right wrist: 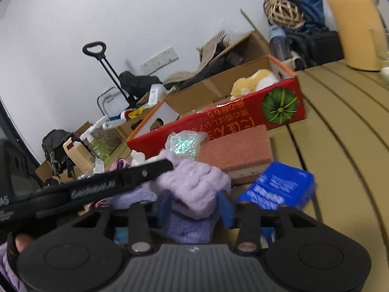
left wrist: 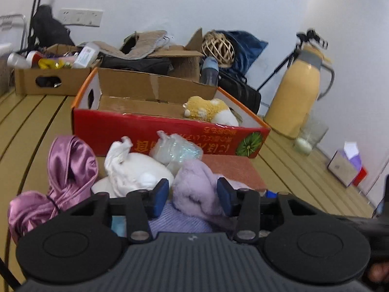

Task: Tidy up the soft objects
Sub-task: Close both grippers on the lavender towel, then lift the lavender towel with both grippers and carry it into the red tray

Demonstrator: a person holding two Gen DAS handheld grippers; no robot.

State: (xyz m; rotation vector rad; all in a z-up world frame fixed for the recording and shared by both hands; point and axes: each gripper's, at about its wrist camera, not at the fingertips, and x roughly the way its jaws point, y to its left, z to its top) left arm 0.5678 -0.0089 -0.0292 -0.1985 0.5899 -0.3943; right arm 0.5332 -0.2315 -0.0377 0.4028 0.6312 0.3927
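Observation:
A fluffy lilac plush lies in the soft pile before the red cardboard box. My left gripper has its blue pads on either side of the plush, which fills the gap between them. My right gripper straddles the same lilac plush from another side, with the left gripper's arm crossing its view. A yellow and white plush lies inside the red box. A pink satin cloth, a white plush and a clear bag lie nearby.
A pink sponge and a blue pack lie to the right of the pile. A yellow jug, a glass and a tissue box stand at right. Cluttered cardboard boxes line the wall.

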